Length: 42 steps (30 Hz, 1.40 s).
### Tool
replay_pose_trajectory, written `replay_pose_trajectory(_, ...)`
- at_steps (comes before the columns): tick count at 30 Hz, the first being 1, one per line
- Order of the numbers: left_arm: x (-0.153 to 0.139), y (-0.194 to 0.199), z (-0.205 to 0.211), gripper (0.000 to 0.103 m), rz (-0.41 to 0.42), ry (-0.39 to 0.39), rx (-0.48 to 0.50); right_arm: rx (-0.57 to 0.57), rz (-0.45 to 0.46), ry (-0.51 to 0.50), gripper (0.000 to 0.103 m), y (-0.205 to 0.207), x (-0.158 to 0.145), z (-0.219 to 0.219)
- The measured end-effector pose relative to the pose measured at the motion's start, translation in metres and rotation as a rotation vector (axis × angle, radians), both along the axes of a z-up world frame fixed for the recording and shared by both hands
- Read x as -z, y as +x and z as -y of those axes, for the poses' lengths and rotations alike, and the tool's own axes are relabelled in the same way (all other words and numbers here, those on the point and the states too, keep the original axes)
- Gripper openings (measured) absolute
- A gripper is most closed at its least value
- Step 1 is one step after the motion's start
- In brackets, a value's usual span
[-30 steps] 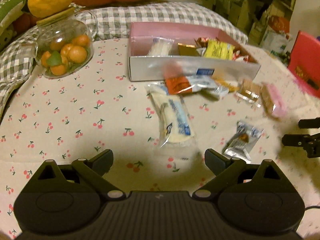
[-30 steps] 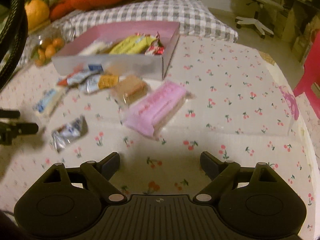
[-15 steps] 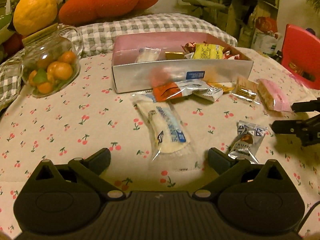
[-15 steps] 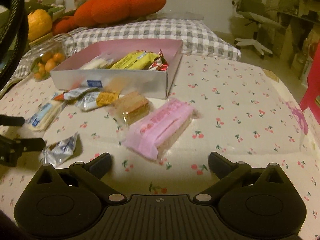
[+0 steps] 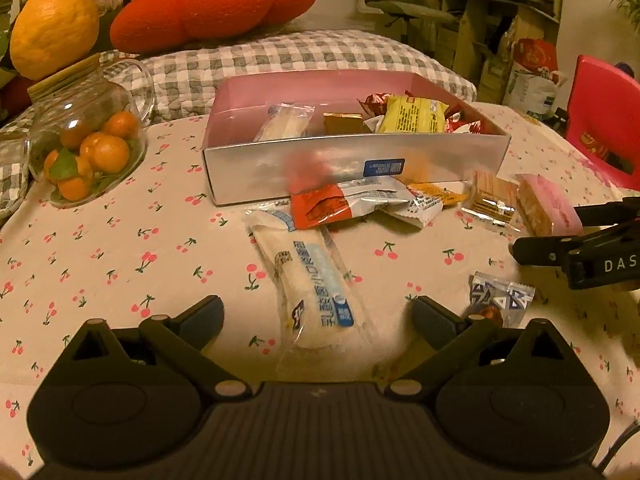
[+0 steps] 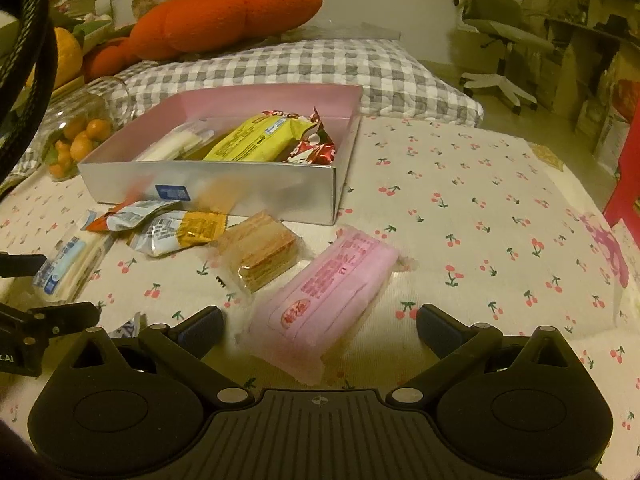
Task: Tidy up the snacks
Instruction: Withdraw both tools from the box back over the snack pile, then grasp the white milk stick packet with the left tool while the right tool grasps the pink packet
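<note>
Inside pink box [image 5: 460,96]: yellow packet [image 5: 412,120], white packet [image 5: 282,122].

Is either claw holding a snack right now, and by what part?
Nothing is held. The left claw is open over the white bread packet; the right claw is open over the pink packet.

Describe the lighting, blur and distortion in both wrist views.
Left wrist view: dim yellow light, fisheye bending at the edges, the box front smeared with glare, the white packet readable. Right wrist view: same warm cast, the pink packet soft up close, a shadow under the right gripper.
</note>
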<state>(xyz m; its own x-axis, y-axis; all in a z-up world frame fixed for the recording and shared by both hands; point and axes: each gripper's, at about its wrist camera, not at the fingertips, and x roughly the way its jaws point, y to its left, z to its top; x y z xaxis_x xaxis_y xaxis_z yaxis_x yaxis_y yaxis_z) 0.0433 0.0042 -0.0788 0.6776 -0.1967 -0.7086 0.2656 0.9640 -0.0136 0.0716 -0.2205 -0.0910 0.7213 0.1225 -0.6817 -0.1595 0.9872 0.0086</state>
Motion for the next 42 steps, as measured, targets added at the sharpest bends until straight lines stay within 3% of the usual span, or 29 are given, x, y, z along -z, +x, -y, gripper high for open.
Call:
replay_pose_trajectory(6, -0.005, 0.002, 0.001, 0.076, -0.003, -0.016, 0.009, 0.010, 0.005, 0.003, 0.101, 0.003, -0.005, 0.002)
replay_pose_trajectory(13, -0.010, 0.004, -0.003, 0.043, -0.020, -0.040, -0.002, 0.006, 0.011, 0.015, 0.088, 0.003, -0.011, 0.003)
replay_pose_trajectory(16, -0.012, 0.006, -0.006, 0.036, -0.038, -0.061, -0.017, -0.002, 0.009, 0.021, 0.080, 0.002, -0.012, 0.003)
replay_pose_trajectory(19, -0.013, 0.008, -0.008, 0.034, -0.054, -0.081, -0.029, -0.018, 0.003, 0.027, 0.070, 0.001, -0.014, 0.002)
replay_pose_trajectory(27, -0.017, 0.008, -0.010, 0.028, -0.074, -0.098, -0.037, -0.022, -0.003, 0.047, 0.058, 0.001, -0.019, 0.003)
replay_pose_trajectory(30, -0.019, 0.009, -0.010, 0.026, -0.090, -0.104, -0.044, 0.000, -0.009, 0.057, 0.049, 0.002, -0.022, 0.008)
replay_pose_trajectory(31, -0.020, 0.009, -0.010, 0.023, -0.093, -0.107, -0.046, 0.009, -0.015, 0.060, 0.042, 0.003, -0.022, 0.010)
replay_pose_trajectory(35, -0.024, 0.009, -0.011, 0.019, -0.108, -0.119, -0.050, 0.022, -0.033, 0.102, 0.035, 0.004, -0.024, 0.019)
replay_pose_trajectory(42, -0.029, 0.008, -0.015, 0.016, -0.135, -0.137, -0.066, 0.015, -0.022, 0.136, 0.033, 0.000, -0.036, 0.021)
